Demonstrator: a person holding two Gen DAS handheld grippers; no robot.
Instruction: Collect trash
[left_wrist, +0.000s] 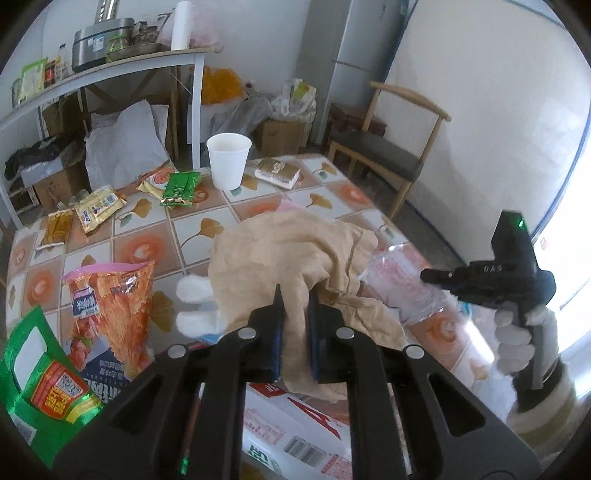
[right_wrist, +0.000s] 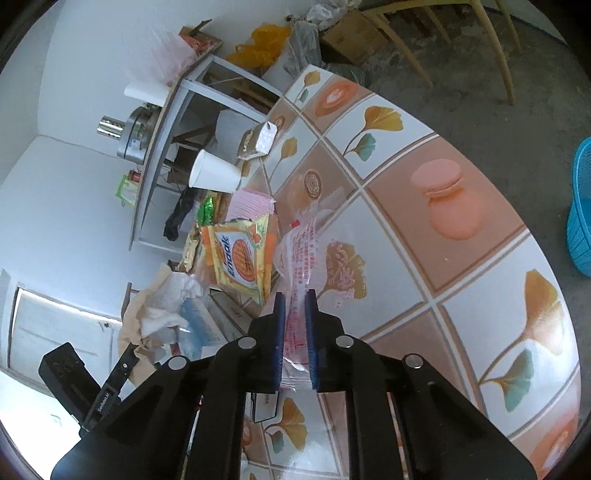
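Note:
My left gripper (left_wrist: 295, 295) is shut on a crumpled sheet of brown paper (left_wrist: 288, 243) in the middle of the tiled table (left_wrist: 147, 225); the paper bulges up between and beyond the blue pads. My right gripper (right_wrist: 294, 295) is shut on a clear plastic bag with red print (right_wrist: 306, 251), whose edge is pinched between its pads. The same bag (left_wrist: 399, 280) lies just right of the brown paper. A gloved hand (left_wrist: 513, 332) holds the right tool at the table's right edge. An orange Endak wrapper (right_wrist: 240, 254) lies beside the bag.
More litter lies on the table: a white paper cup (left_wrist: 228, 160), a green wrapper (left_wrist: 181, 188), yellow packets (left_wrist: 98, 206), an orange snack bag (left_wrist: 110, 306), a green bag (left_wrist: 40, 384) and white tissue (left_wrist: 192, 306). A blue basket (right_wrist: 581, 206) stands on the floor and a chair (left_wrist: 388, 147) beyond the table.

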